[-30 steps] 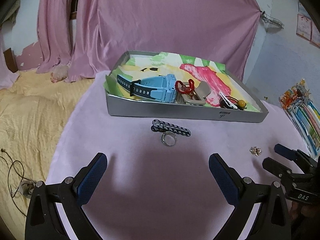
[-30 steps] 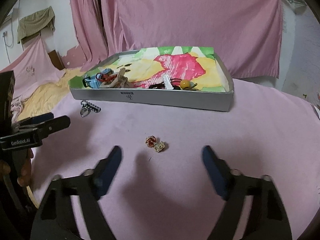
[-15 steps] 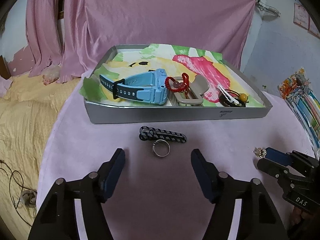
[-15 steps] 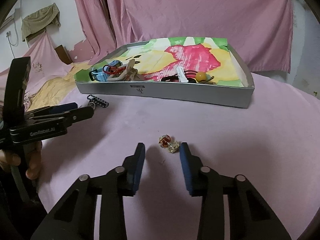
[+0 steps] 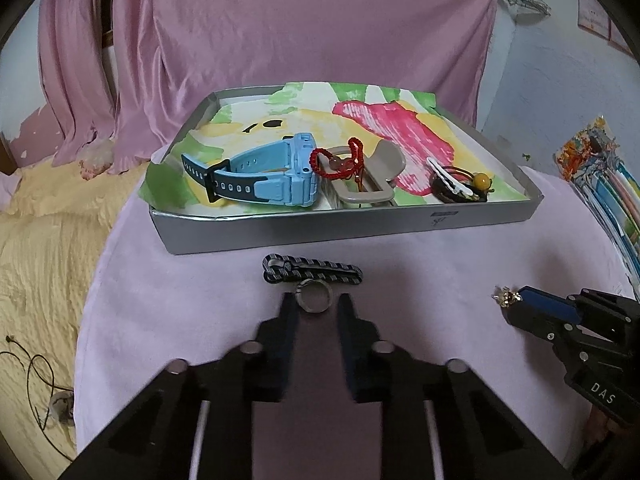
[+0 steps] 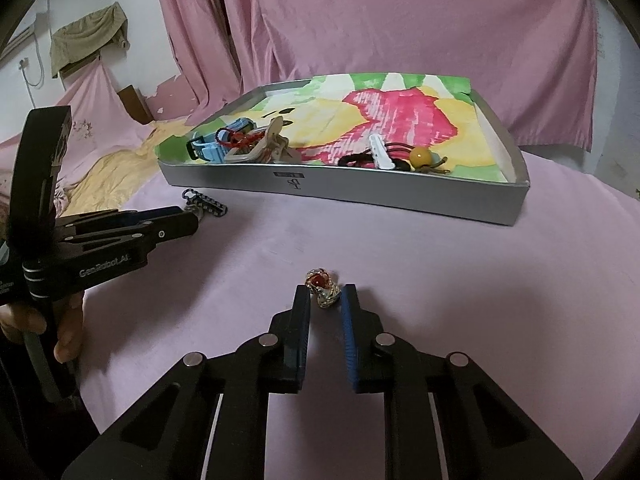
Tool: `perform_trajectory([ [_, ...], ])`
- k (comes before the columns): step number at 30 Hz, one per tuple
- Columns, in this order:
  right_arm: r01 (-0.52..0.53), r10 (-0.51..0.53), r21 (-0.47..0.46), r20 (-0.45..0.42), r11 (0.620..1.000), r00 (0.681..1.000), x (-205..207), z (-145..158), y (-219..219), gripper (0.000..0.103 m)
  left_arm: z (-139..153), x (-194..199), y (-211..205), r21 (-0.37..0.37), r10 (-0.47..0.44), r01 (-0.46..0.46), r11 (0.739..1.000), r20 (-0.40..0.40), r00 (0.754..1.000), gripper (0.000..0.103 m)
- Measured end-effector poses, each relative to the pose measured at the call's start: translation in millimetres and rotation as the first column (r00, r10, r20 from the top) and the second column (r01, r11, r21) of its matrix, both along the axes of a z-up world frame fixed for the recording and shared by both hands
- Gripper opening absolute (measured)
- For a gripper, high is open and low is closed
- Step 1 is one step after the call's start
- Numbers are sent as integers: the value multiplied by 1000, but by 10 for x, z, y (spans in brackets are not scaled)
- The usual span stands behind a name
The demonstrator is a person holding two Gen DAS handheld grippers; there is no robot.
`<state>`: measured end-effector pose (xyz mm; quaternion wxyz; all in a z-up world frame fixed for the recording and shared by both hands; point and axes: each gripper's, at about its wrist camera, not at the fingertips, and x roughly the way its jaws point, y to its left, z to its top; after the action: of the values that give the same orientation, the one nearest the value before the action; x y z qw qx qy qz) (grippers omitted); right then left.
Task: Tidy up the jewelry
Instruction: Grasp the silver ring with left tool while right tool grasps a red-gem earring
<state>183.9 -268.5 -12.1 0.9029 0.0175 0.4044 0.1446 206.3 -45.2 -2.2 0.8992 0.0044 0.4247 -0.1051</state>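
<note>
Two hand-held grippers at loose jewelry on a pink-covered bench (image 6: 440, 248).

Left hand-held gripper (image 5: 314, 308): fingers narrowed around a plain grey ring (image 5: 314, 300), grip uncertain; black braided strap (image 5: 312, 272) just beyond. Right hand-held gripper (image 6: 325, 298): fingers flanking a gold red-stoned ornament (image 6: 322, 285), contact unclear. Shallow grey cardboard tray (image 5: 360, 228) behind holds a light-blue watch (image 5: 268, 178), red cord bracelet (image 5: 340, 160), beige clip (image 5: 372, 188), yellow-bead hair tie (image 5: 476, 184).

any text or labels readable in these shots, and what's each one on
"DAS": on the body of the right gripper, left wrist view.
"GenRobot.AI": on the body of the left gripper, right wrist view; the last letters are blurred.
Small dark label and logo on the front wall of the tray: too small to read.
Papers on the wall: too blurred to read.
</note>
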Motion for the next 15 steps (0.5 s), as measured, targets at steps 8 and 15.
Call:
perform_trajectory([
  [8, -32, 32, 9, 7, 999, 999, -34, 13, 35, 7, -11, -33, -9, -27, -18, 18, 999, 1, 1000, 3],
  [15, -41, 40, 25, 10, 999, 999, -77, 21, 43, 5, -9, -75, 34, -57, -2, 2, 998, -5, 1000, 2],
])
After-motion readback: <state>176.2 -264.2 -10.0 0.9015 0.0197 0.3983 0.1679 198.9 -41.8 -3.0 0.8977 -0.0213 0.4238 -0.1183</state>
